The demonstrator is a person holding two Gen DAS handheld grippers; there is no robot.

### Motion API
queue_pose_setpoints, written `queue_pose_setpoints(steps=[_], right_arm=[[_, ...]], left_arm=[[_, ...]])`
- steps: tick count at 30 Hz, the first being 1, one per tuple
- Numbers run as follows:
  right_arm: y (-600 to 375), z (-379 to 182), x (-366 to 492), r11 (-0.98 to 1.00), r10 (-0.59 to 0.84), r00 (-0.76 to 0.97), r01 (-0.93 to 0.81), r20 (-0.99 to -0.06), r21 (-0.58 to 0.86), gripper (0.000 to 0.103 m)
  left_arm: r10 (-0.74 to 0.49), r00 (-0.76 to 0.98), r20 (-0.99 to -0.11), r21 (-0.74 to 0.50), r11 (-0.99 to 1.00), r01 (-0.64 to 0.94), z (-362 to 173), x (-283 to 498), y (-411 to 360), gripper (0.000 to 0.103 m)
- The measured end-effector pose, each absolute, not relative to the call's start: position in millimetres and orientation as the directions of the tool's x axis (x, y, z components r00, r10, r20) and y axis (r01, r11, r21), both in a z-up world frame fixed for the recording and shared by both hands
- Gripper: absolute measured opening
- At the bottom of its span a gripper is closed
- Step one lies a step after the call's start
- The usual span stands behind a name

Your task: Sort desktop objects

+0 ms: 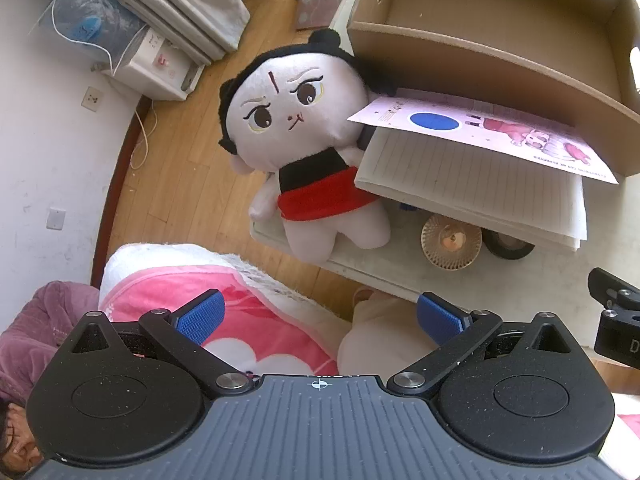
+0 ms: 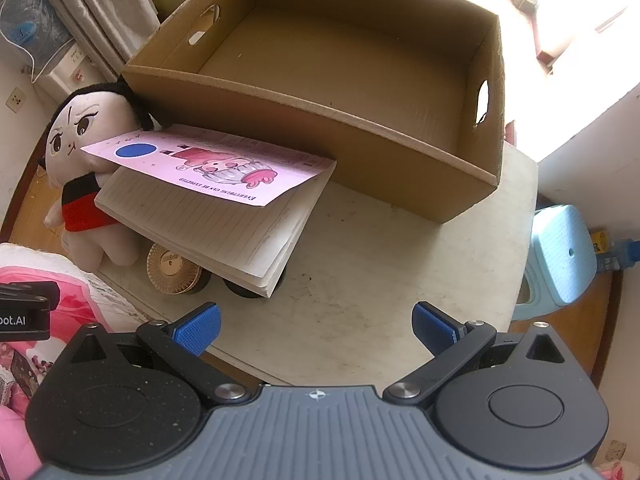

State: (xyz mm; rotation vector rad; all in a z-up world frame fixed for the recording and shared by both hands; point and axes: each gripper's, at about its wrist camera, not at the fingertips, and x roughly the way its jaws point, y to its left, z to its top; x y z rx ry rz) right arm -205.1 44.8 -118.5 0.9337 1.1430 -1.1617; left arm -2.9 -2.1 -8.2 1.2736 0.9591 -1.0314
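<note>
A plush doll (image 1: 304, 136) (image 2: 86, 160) with black hair and a red skirt sits at the white table's left corner, against the cardboard box (image 1: 500, 56) (image 2: 360, 80). A notebook (image 1: 480, 168) (image 2: 216, 200) with a pink cover lies half open, propped on a black tape roll (image 1: 508, 245) (image 2: 244, 290). A round gold wicker-patterned disc (image 1: 451, 242) (image 2: 173, 268) rests beside the roll. My left gripper (image 1: 320, 318) hovers open over the table's near edge, nothing between its blue pads. My right gripper (image 2: 316, 326) is open too, above bare tabletop.
The white table (image 2: 380, 260) ends close in front of both grippers. A pink blanket (image 1: 240, 320) lies below at the left. A light blue stool (image 2: 564, 252) stands right of the table. Wooden floor, a wall and a white appliance (image 1: 156, 64) lie beyond the doll.
</note>
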Motion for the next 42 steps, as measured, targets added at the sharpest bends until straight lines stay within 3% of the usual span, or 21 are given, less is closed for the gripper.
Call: queue_pose_setpoints(steps=[21,36,42], right_arm=[[43.3,-121.6,-208.6,0.148,-0.208,0.036,0.989,-0.977,0.005,0.103],[37.4,-112.2,-224.8,0.168,-0.362,0.056,0.986,-0.93,-0.006,0.103],[27.0,-110.7,-237.3,0.144,-0.368,0.117,0.987,-0.923,0.068,0.103]], left_arm=[[-0.062,0.275,-0.959,0.275,0.005,0.961,-9.5,-5.3,-8.0,0.103],[-0.084,0.259,-0.962,0.26,-0.003,0.966,-11.9,-15.2,-21.1,0.103],[-0.136,0.217,-0.967,0.218,0.003,0.976,-6.7,-19.7,-34.0,0.102]])
